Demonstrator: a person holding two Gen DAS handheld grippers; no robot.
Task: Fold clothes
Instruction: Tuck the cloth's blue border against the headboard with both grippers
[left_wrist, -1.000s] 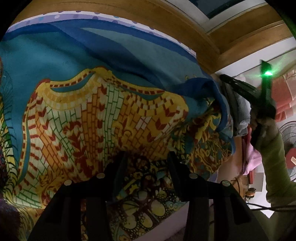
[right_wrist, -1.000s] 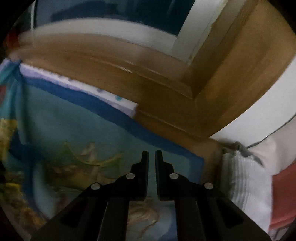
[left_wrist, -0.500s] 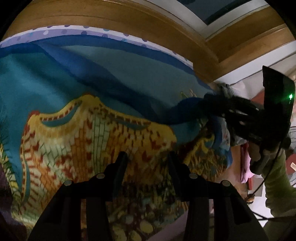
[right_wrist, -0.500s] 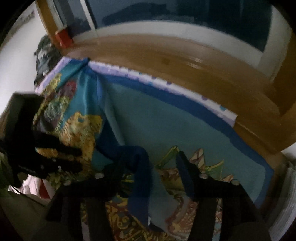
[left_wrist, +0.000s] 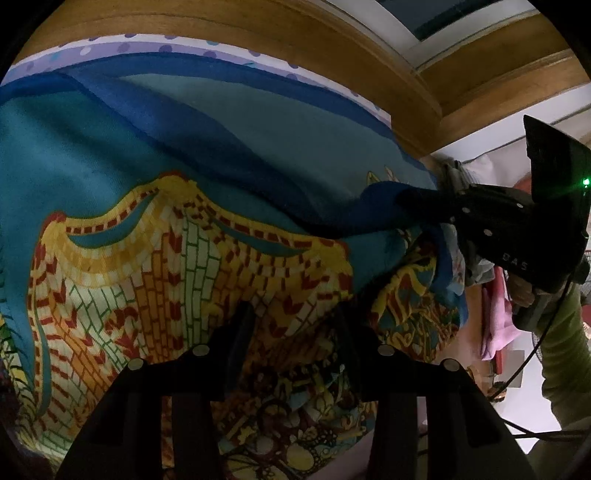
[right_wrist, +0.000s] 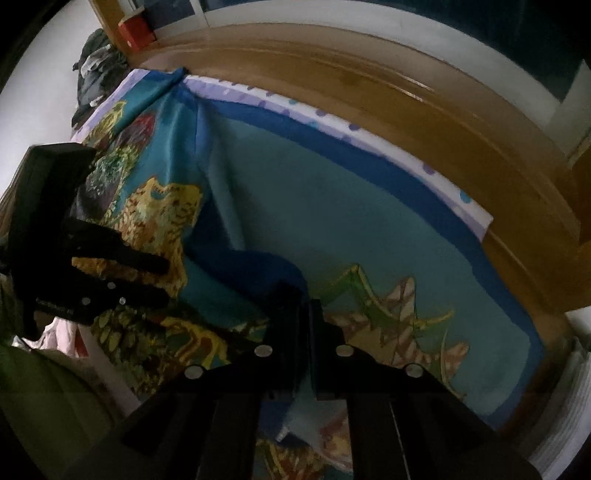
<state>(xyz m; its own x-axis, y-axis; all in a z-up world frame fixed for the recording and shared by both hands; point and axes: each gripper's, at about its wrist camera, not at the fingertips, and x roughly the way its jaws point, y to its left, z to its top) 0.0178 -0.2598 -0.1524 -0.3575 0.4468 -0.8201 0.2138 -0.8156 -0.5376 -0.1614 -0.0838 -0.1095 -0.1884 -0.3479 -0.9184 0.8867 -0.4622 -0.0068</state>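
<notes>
Right gripper (right_wrist: 306, 314) fingers now closed, pinching scarf (left_wrist: 229, 206) edge; left gripper (left_wrist: 295, 321) fingers open.

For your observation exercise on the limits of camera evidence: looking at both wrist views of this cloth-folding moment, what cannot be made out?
- Left wrist view: the left gripper body hides the patterned cloth beneath it.
- Right wrist view: the right gripper fingers cover the cloth fold they pinch.
- Both views: frame edges cut the cloth off, so its full shape is unknown.
- Right wrist view: the dark bundle is too dim to identify.

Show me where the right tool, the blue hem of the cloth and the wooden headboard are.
right tool (right_wrist: 303, 310): right wrist view, between its closed tips.
blue hem (left_wrist: 373, 199): left wrist view, pinched fold.
wooden headboard (right_wrist: 369, 77): right wrist view, upper rail.
</notes>
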